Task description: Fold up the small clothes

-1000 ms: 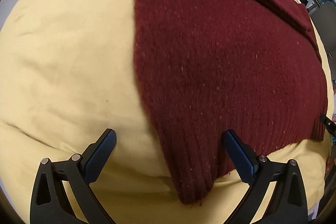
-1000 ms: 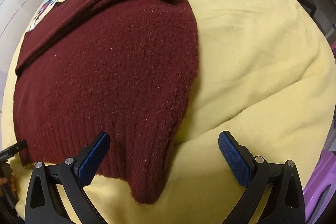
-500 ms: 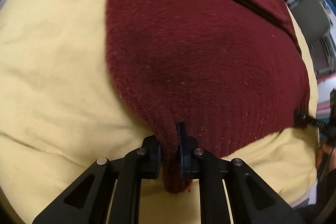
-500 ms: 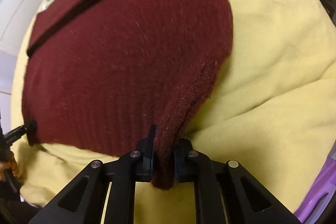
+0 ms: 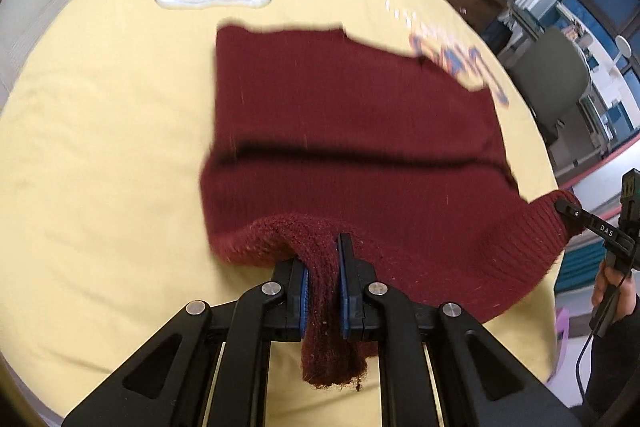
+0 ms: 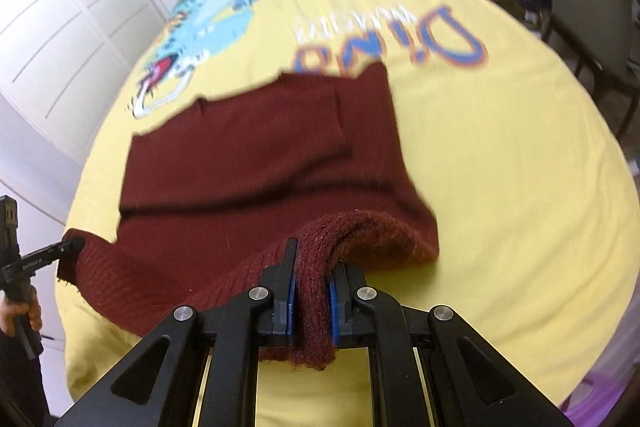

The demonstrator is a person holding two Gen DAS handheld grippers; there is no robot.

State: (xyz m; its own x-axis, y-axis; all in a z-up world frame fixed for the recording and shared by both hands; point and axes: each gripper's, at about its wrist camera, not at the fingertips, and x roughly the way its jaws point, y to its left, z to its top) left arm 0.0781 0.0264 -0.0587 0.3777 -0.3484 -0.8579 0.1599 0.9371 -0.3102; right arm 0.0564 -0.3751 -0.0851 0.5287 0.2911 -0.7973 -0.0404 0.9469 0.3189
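Dark red knit sweater, ribbed hem lifted, sleeves folded in

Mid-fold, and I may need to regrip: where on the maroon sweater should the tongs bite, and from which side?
Grip the ribbed bottom hem at its two corners, coming from the near edge of the bed. The hem is the thickest, firmest band of the maroon sweater, and both the left tongs and the right tongs are shut on it there now, with the body lying on the yellow bedspread.
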